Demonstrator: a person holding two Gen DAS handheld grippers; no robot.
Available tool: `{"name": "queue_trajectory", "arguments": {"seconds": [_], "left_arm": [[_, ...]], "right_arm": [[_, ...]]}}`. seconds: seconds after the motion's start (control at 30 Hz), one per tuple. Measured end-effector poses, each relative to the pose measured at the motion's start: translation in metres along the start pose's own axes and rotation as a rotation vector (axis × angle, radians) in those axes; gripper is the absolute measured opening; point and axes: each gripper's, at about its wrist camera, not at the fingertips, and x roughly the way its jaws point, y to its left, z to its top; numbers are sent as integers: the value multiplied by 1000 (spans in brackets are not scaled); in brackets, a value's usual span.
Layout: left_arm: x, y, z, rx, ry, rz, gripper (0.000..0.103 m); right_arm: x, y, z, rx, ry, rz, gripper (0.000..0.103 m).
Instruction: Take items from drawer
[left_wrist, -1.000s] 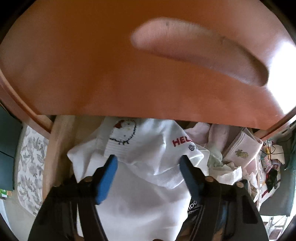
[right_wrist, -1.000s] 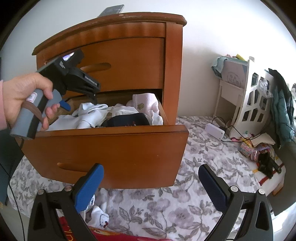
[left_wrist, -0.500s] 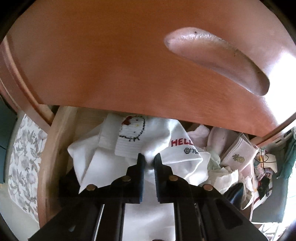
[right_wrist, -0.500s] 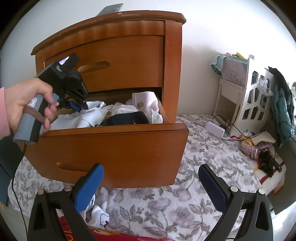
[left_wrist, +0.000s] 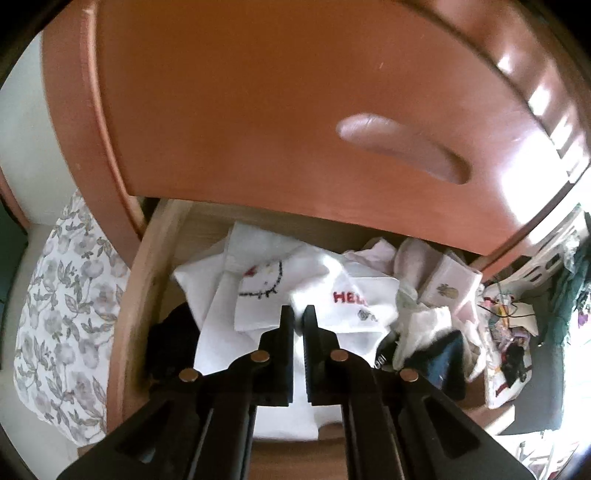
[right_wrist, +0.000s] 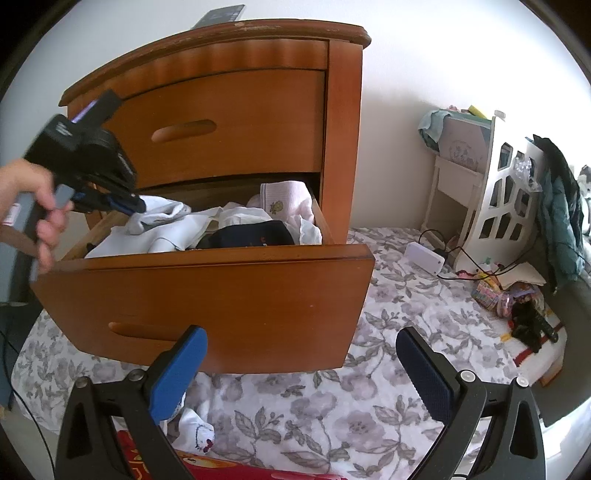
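The lower drawer (right_wrist: 207, 295) of a wooden nightstand is pulled out and full of clothes. My left gripper (left_wrist: 298, 314) is shut on a fold of a white garment (left_wrist: 258, 291) with a stitched cat face and red letters. In the right wrist view a hand holds that gripper (right_wrist: 135, 206) at the drawer's left side, and the pinched white garment (right_wrist: 162, 216) is raised a little above the pile. A dark blue garment (right_wrist: 251, 236) and a pink cloth (right_wrist: 284, 199) lie in the drawer beside it. My right gripper (right_wrist: 300, 334) hangs open in front of the drawer, nothing between its fingers.
The shut upper drawer front (left_wrist: 258, 110) overhangs the open drawer closely. A floral sheet (right_wrist: 369, 398) covers the floor. A small white embroidered cloth (right_wrist: 195, 432) and a red item (right_wrist: 229, 470) lie by my right gripper. A white box with cables (right_wrist: 424, 258) and clutter sit at the right.
My left gripper's jaws closed on the white garment, then drew back and up from the drawer, lifting the fold. The right gripper stayed still.
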Motion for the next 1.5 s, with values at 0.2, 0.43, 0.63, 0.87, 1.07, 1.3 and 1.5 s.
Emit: {"name": "queue_trajectory", "arguments": {"seconds": [0.2,0.43,0.63,0.87,1.07,1.3,1.5], "left_arm": [[-31,3,-6,6,-27,-13,4],[-53,8,-33,14,-12,-74,4],[-40,20,-43,-13,42,-38,4],[-30,17,-42,17,52,-22,40],[-27,-2,-36,89,34,9,50],[-14,-25,-32,137,33,49,50],[-2,-29,-38,136,38,98,40]], "right_arm": [[0,2,0,-11,-1,-16,103],[-1,2,0,-11,-7,-18,103],[-1,4,1,-19,-5,-24,103],[0,3,1,-16,-4,-21,103],[0,4,1,-16,-3,-21,103],[0,4,1,-14,-3,-19,103],[1,4,1,-10,-2,-17,103]]}}
